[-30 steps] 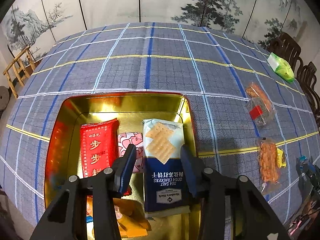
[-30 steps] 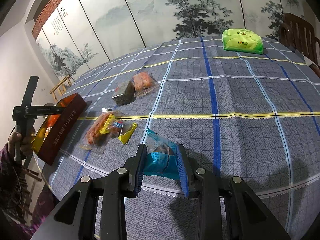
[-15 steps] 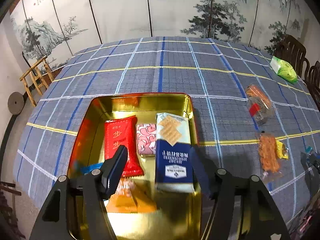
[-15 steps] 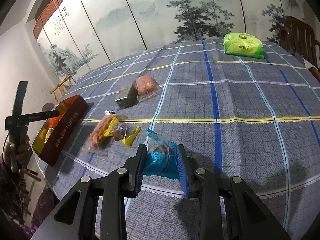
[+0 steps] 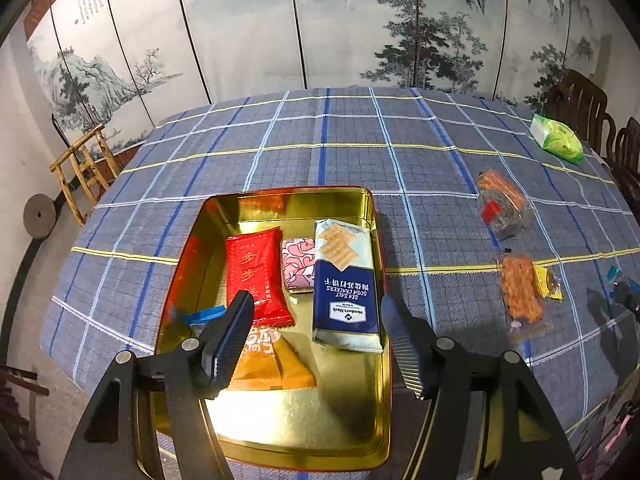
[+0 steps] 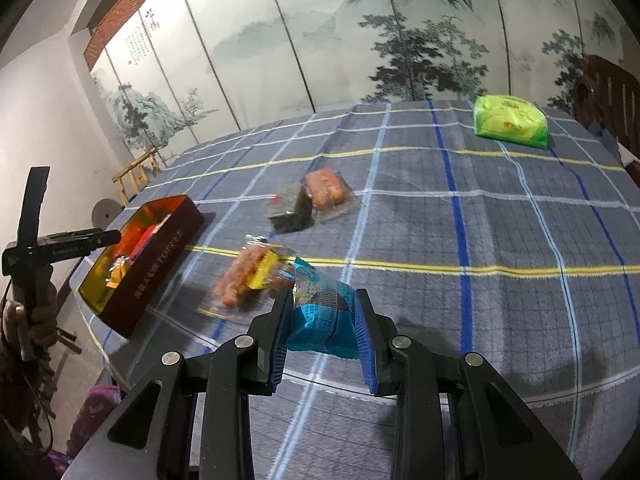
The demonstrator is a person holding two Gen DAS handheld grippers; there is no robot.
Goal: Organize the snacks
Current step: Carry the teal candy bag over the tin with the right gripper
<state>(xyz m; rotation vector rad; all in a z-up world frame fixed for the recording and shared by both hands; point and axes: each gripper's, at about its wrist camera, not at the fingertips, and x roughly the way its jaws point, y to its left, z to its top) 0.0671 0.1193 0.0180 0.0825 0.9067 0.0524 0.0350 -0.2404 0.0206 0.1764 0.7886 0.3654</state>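
**Cracker pack released into tin; blue packet lifted clear of cloth**

Since the earlier frames, the left gripper (image 5: 316, 322) has been drawn up and back from the gold tin (image 5: 280, 436), and its jaws have just been opening; nothing is pressed between them now. They are spread apart above the tin, with the soda cracker pack (image 5: 345, 286) lying flat inside, seen between the fingers but not touched. Beside that pack are found a pink sweet packet (image 5: 298, 264), then a red packet (image 5: 254, 276), and nearer the camera an orange packet (image 5: 274, 368), partly hidden by the left finger. A blue wrapper (image 5: 204, 314) is glimpsed at the tin's left wall.

The right gripper (image 6: 322, 330) is clamped on a blue snack packet (image 6: 320, 320), which is pinched by both pads and held just above the checked tablecloth (image 6: 500, 240). Its crimped end is seen sticking up past the fingertips.

On the cloth, an orange-and-yellow snack bag (image 6: 248, 276) is left near the tin, blurred in the right wrist view. A clear pack of orange and dark snacks (image 6: 316, 196) lies further out, and a green bag (image 6: 510, 120) rests near the table's far edge. The left hand (image 6: 34, 314) is seen gripping its handle.
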